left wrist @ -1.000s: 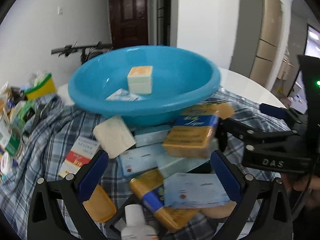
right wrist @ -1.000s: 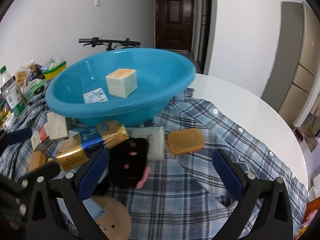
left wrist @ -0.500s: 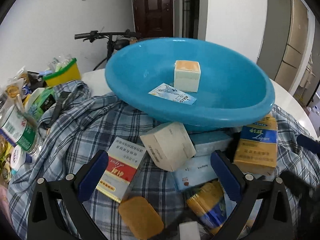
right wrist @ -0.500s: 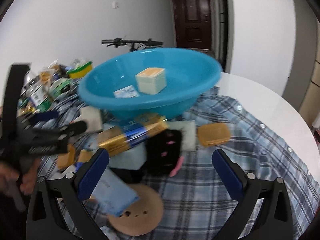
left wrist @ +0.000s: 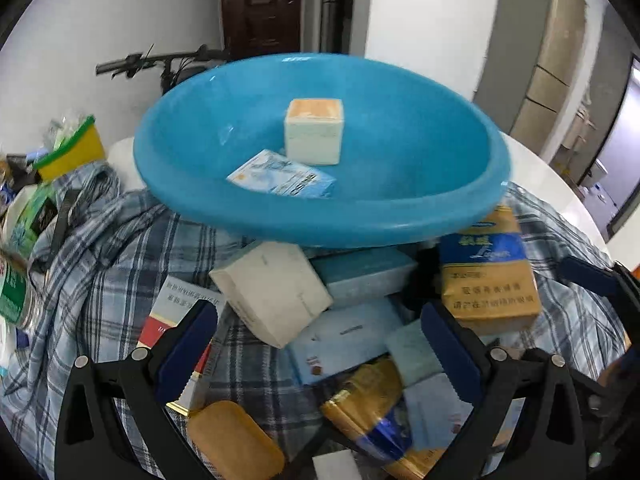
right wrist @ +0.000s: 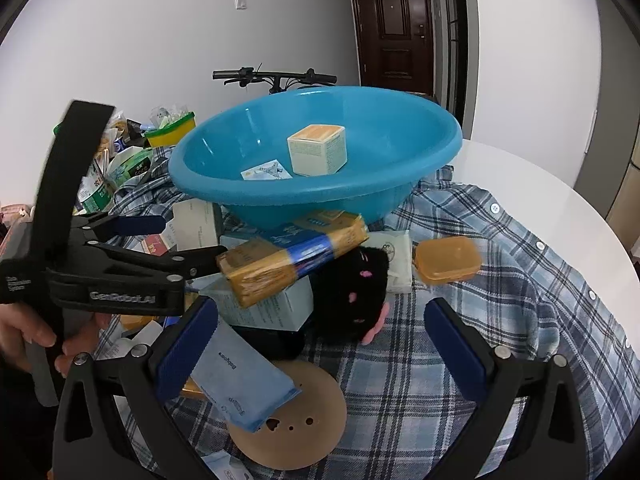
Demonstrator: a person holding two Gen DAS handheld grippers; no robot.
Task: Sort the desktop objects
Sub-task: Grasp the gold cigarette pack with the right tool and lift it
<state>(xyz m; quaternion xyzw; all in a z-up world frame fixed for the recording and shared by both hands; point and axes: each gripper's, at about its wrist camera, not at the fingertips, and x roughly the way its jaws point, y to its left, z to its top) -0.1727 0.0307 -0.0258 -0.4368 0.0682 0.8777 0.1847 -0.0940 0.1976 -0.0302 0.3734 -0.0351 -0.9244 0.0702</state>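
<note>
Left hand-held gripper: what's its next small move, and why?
Probably ease the open left hand-held gripper forward and down onto the white box between its jaws. The box lies on top of the pile, and the blue basin just behind it already holds two items.

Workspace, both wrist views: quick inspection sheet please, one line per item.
Surface: round white table, mostly under a plaid shirt.
Job's things: blue basin holds a cube box and a flat packet; gold-and-blue pack, white box and orange case lie outside it.
Clutter: black plush, round wooden disc, snack packets at far left.
Grippers: left gripper open, empty; right gripper open, empty.
Cables: nothing seen.
Surroundings: dark door, bicycle handlebar.
</note>
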